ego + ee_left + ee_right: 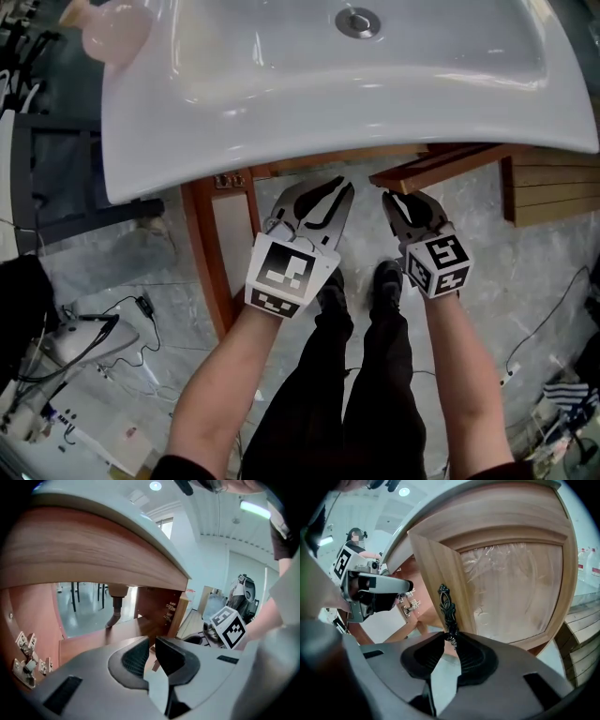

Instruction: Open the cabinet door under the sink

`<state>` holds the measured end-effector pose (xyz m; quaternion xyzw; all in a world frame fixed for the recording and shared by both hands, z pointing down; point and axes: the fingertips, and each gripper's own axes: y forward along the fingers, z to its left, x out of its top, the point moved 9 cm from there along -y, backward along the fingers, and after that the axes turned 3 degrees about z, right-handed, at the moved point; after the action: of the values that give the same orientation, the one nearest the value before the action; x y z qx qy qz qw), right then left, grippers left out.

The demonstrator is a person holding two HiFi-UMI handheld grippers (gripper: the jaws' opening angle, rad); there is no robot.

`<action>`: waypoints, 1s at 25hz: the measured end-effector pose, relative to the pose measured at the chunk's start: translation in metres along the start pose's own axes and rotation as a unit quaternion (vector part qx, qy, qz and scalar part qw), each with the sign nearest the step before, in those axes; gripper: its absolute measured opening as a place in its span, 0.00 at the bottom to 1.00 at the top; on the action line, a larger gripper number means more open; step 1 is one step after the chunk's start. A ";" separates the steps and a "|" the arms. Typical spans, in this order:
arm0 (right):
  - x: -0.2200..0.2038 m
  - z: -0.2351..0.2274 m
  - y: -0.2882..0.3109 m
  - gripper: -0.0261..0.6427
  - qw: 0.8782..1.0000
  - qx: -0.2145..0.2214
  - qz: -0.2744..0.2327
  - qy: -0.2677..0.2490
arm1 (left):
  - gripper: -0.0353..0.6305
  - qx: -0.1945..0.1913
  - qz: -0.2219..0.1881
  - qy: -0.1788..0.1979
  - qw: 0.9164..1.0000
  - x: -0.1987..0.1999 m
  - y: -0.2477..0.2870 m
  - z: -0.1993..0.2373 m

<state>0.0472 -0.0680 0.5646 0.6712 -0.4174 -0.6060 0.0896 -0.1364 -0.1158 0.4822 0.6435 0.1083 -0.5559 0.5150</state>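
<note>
Under the white sink stands a wooden cabinet. Its left door is swung wide open. The right door, seen from above as an edge, stands ajar. My right gripper is shut on the lower end of that door's dark ornate handle; from the head view it sits just below the door edge. My left gripper hovers in front of the open cabinet, apart from both doors. Its jaws are nearly together with only a thin slit and nothing between them.
Inside the cabinet hang a drain pipe and metal hinges on the left wall. Stacked wooden boards lie at the right. Cables and devices cover the floor at the left. The person's legs stand below the grippers.
</note>
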 end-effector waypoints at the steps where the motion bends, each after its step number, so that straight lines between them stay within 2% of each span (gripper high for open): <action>1: -0.003 0.000 -0.003 0.18 1.000 0.003 0.002 -0.003 | 0.13 -0.013 -0.001 0.009 1.000 0.001 0.000 -0.005; 5: -0.011 0.000 -0.016 0.18 1.000 0.015 0.005 -0.018 | 0.14 -0.065 -0.001 0.050 0.997 0.009 0.005 -0.030; 7: -0.013 -0.001 -0.021 0.18 0.999 0.020 0.002 -0.025 | 0.18 -0.088 -0.002 0.069 0.994 0.017 0.008 -0.039; 9: -0.016 -0.003 -0.025 0.18 0.999 0.028 0.001 -0.032 | 0.24 -0.106 0.000 0.085 0.991 0.020 0.011 -0.049; 13: -0.020 -0.007 -0.033 0.18 0.999 0.038 -0.004 -0.031 | 0.26 -0.132 -0.003 0.117 0.984 0.032 0.017 -0.068; 16: -0.020 -0.007 -0.032 0.18 0.999 0.043 -0.006 -0.023 | 0.26 -0.134 -0.007 0.117 0.984 0.034 0.023 -0.073; 20: -0.021 -0.009 -0.031 0.18 0.998 0.052 -0.008 -0.019 | 0.25 -0.125 -0.019 0.098 0.987 0.034 0.029 -0.076; 22: -0.022 -0.009 -0.029 0.18 0.998 0.056 -0.013 -0.009 | 0.21 -0.127 -0.023 0.095 0.987 0.033 0.028 -0.073; 25: -0.023 -0.009 -0.025 0.18 0.998 0.060 -0.020 0.005 | 0.21 -0.129 -0.024 0.104 0.986 0.032 0.028 -0.069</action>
<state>0.0683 -0.0396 0.5681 0.6866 -0.4389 -0.5782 0.0388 -0.0627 -0.0884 0.4604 0.6232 0.2472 -0.4796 0.5661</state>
